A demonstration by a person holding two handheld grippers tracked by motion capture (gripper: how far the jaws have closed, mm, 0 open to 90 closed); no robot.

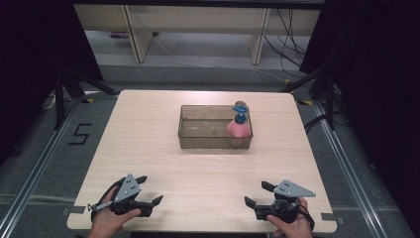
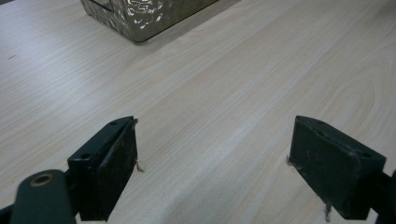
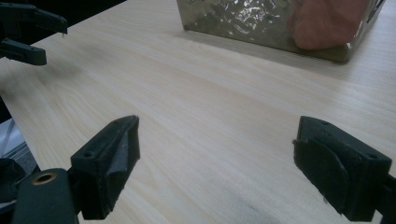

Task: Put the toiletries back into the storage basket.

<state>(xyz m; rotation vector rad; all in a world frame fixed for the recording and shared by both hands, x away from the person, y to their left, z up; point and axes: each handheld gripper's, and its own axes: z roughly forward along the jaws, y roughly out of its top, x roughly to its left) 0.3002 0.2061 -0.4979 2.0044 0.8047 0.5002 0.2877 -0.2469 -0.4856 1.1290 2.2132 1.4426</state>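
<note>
Left gripper (image 1: pixel 151 190) and right gripper (image 1: pixel 256 193) rest at near table (image 1: pixel 148 129) edge, jaws spread, nothing held. Pink bottle (image 1: pixel 238 129) (blue cap) stands in right end of clear bin (image 1: pixel 198 141), well apart. Judgement: handling not begun; reach and grasp remain.

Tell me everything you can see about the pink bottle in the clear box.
The pink bottle has a blue pump top and stands upright in the right end of the clear plastic box, against its right wall. It looks like soft-coloured plastic. In the right gripper view it shows blurred through the box's front wall. No tongs touch it.
</note>
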